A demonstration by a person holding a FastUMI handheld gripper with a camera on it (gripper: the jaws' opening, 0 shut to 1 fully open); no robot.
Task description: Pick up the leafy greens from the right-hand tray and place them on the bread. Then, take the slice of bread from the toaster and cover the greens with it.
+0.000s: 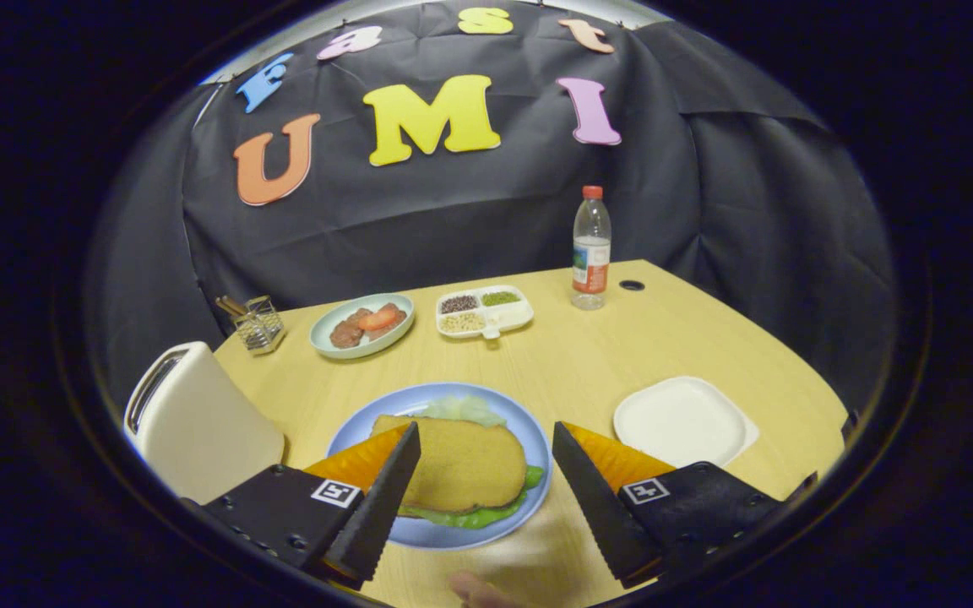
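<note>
Gripper view: the gripper [486, 456] hangs with its fingers spread wide and holding nothing; between them sits the blue plate [529, 431], where the bread slice [461, 464] covers the leafy greens [465, 517]; at two o'clock lies the white tray [682, 420]; at nine o'clock stands the toaster [199, 422].
</note>
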